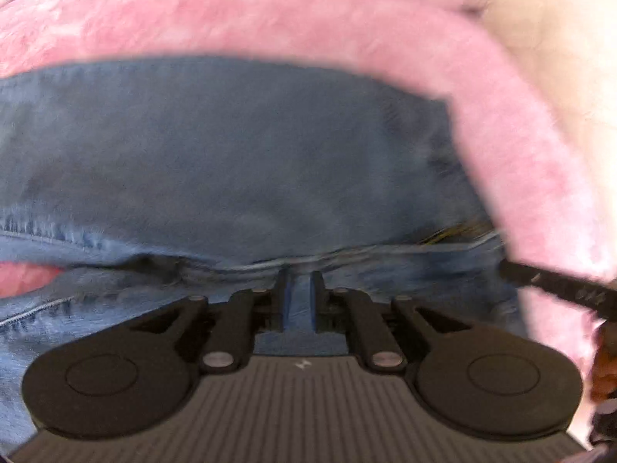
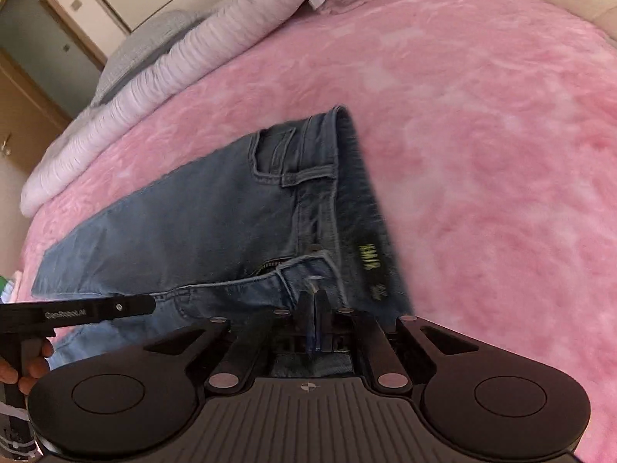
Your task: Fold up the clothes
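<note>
Left tool (image 1: 300, 289), right tool (image 2: 314, 305) both pinching jeans (image 2: 216, 216) edge

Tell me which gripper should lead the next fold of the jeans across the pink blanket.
Probably right. The right gripper is shut on the jeans at the waistband, with the whole garment ahead. The left gripper also pinches denim, but its blurred view shows only fabric close up.

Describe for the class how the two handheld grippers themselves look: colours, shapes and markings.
Both the left gripper and the right gripper are matte black, with two round discs, silver pivot pins and a ribbed grey base bearing a small white mark. Blue lines the fingers. White lettering marks the left gripper's side.
</note>
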Demonstrator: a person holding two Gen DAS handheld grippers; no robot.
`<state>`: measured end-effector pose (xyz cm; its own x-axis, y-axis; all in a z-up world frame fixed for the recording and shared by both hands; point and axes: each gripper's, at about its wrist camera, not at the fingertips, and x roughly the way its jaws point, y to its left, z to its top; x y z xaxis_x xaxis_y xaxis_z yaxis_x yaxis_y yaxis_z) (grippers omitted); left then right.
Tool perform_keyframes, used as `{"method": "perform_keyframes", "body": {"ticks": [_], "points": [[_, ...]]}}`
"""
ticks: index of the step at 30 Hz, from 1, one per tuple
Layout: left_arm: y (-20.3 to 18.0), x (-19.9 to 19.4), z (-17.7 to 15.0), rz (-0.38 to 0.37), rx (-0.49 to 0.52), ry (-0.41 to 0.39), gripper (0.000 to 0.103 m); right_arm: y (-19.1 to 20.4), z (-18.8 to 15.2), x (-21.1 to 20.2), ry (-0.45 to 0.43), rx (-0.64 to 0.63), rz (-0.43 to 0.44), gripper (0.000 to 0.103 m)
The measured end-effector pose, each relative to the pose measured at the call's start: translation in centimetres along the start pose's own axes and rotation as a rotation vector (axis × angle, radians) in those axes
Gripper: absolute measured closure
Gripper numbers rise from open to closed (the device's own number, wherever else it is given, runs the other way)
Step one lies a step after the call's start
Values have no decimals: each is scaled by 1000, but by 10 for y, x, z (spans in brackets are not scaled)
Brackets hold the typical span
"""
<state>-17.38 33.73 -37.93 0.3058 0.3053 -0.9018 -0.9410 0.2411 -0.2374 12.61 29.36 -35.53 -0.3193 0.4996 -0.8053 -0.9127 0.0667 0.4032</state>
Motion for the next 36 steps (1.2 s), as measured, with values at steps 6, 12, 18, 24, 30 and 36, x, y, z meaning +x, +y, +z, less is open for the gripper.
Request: {"method": "perform_keyframes", "body": {"ticks": [6,12,18,24,30,36], "points": [[11,-18,0,-15,-30,-25,98,6,2,21,45,22,-45,99],[47,-53,-32,112,-13,-48,97,18,-16,-16,48,-70,-48,99],[73,-57,-51,129,-98,-13,97,24,-34,-8,105,-131,-169,99],[66,-63,-64,60,-67,-34,96,69,-43,-29,9,-229,-56,99],[96,-73,-76,5,-43,-20,96,74,-82,-7,85,-210,-170,99],[154,-127,-112,56,-65,-55,96,109,-97,-52,-16,-149,-198,99]]}}
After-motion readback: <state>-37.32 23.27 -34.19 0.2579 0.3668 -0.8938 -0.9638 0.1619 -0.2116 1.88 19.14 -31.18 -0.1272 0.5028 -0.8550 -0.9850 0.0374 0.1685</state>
